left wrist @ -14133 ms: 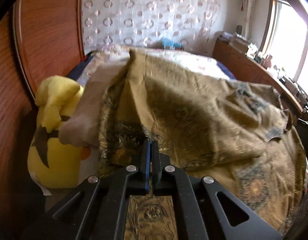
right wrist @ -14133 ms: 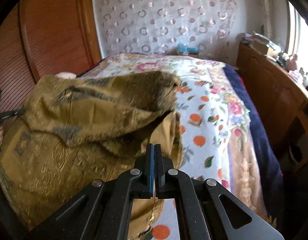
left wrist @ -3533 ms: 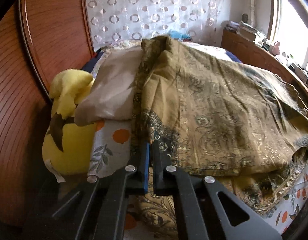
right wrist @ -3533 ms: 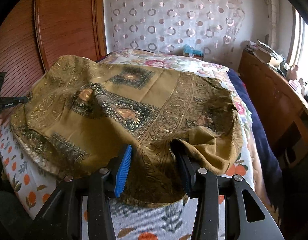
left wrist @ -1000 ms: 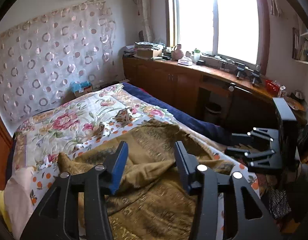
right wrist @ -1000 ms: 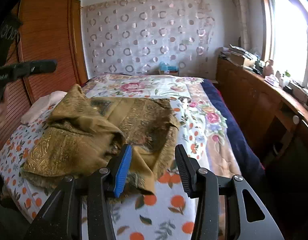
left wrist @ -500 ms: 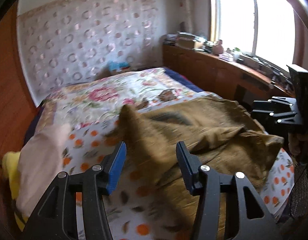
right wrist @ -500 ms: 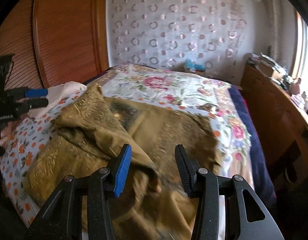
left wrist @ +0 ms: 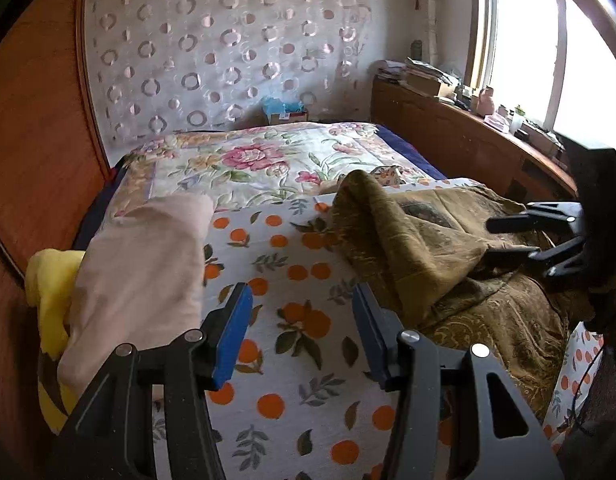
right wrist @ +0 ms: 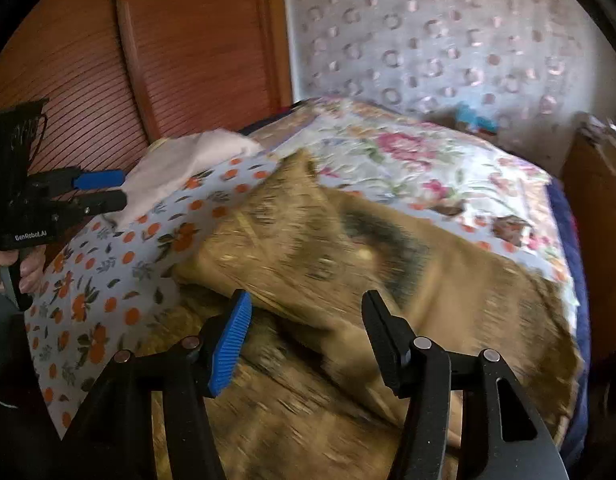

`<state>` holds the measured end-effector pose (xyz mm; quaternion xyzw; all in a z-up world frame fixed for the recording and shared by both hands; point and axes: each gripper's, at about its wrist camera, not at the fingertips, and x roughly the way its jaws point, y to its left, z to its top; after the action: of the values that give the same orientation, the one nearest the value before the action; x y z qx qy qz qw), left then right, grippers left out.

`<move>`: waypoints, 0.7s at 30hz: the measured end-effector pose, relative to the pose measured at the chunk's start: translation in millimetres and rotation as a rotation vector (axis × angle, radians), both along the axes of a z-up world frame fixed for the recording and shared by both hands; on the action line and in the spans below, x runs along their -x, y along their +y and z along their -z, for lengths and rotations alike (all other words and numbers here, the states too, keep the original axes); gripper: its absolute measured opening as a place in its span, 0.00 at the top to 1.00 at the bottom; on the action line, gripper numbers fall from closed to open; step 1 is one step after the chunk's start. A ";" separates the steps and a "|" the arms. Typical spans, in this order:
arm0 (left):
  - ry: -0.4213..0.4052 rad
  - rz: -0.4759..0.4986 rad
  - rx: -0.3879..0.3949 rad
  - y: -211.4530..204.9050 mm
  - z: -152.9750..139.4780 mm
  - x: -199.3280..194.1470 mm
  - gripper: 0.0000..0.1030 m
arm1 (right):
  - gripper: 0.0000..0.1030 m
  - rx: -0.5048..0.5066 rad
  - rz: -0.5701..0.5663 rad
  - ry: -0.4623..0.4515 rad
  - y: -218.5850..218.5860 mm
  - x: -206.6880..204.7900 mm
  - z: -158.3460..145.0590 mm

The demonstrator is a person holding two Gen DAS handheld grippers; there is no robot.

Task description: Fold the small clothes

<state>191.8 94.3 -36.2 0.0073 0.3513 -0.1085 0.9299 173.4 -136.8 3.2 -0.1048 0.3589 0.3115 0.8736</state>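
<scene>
An olive-gold patterned cloth (left wrist: 440, 248) lies folded in loose layers on the bed, right of centre in the left wrist view. It fills the lower middle of the right wrist view (right wrist: 348, 280), blurred. My left gripper (left wrist: 302, 332) is open and empty over the orange-print sheet (left wrist: 284, 264), left of the cloth. My right gripper (right wrist: 306, 336) is open and empty just above the cloth's near folds. Each gripper shows in the other's view: the right one (left wrist: 520, 240) over the cloth, the left one (right wrist: 88, 190) at the far left.
A beige garment (left wrist: 148, 256) lies over a yellow plush toy (left wrist: 48, 288) at the bed's left edge. A wooden wardrobe (right wrist: 168, 60) stands on the left. A cluttered wooden counter (left wrist: 460, 128) runs under the window on the right. A floral quilt (left wrist: 260, 160) covers the far bed.
Both grippers let go of the cloth and opened. The left gripper has swung left over the bare sheet. The right gripper has dropped closer to the cloth.
</scene>
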 end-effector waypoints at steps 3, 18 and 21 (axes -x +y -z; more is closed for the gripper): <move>0.013 -0.005 0.010 6.9 4.8 -1.6 0.49 | 0.42 0.014 -0.057 0.028 17.2 -10.3 3.9; 0.057 0.036 0.033 10.3 23.1 -13.7 0.49 | 0.27 0.136 -0.197 0.077 63.5 -27.4 26.6; 0.065 0.041 0.038 9.7 25.1 -14.5 0.49 | 0.26 0.156 -0.188 0.063 71.9 -24.7 29.8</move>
<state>206.3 104.0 -61.3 -0.0066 0.3789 -0.1342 0.9156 198.2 -64.8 -26.6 -0.1959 0.3978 0.3664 0.8180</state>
